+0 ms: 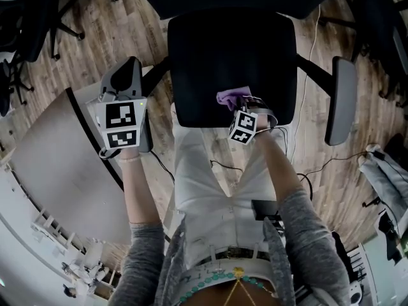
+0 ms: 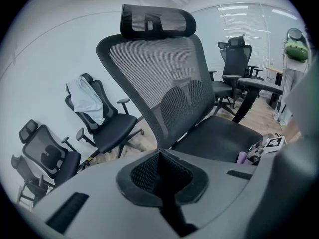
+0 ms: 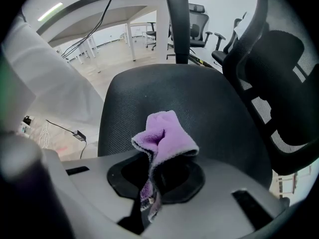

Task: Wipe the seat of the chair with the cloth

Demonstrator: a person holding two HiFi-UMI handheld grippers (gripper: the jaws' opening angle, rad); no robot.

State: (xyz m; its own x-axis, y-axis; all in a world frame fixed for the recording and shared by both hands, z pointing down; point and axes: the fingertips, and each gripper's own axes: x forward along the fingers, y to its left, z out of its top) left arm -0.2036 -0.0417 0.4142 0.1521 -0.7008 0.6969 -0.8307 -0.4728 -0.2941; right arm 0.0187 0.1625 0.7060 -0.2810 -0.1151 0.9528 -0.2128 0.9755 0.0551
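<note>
Grey sleeves [image 1: 306,234] were seen nearest, each hand carrying a gripper. Just beyond, the right gripper [image 1: 244,105] was held over the front of the black chair seat [image 1: 229,50], its fingers closed on a bunched purple cloth [image 3: 164,133]; whether cloth met seat could not be told. The left gripper [image 2: 161,176] was held off the seat's left side, fingers pressed together on nothing. Farther off, other office chairs [image 2: 104,128] were parked on the wooden floor [image 1: 146,37].
</note>
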